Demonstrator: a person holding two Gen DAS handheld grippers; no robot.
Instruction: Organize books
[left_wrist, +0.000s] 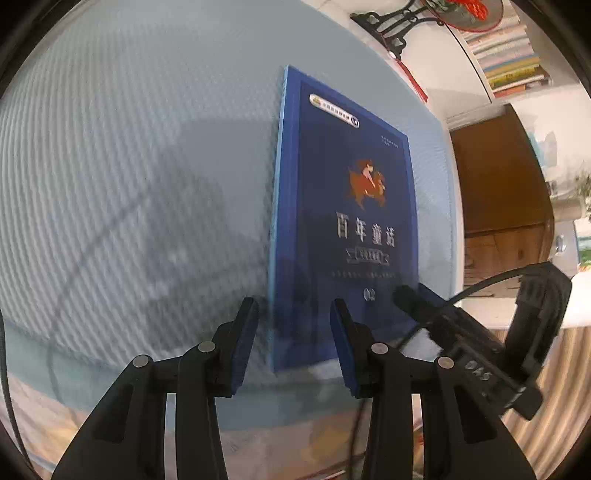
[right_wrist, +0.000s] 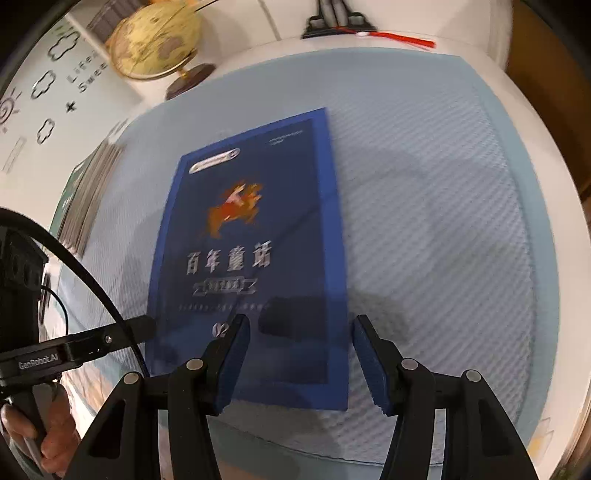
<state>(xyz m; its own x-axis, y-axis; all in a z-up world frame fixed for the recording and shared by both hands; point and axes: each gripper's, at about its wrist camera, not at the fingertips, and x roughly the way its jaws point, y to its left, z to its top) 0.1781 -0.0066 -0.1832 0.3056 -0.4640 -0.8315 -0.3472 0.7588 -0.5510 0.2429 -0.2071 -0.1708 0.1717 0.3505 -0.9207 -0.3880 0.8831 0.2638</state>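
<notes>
left wrist view: blue book flat on a pale mat

a dark blue book (left_wrist: 343, 221) is seen lying flat, cover up, on a ribbed pale blue mat (left_wrist: 129, 166). the left gripper (left_wrist: 293, 332) is held above the book's near left corner, jaws partly apart, nothing gripped. the right gripper (right_wrist: 299, 350) is held above its near right corner, jaws likewise apart and empty. a globe (right_wrist: 155, 40) stands beyond the book, off the mat.

A pale blue ribbed mat (right_wrist: 443, 221) covers a white table (right_wrist: 554, 206); a yellowish globe on a dark wooden stand (right_wrist: 155, 40) stands near a white wall (right_wrist: 37, 122).
</notes>
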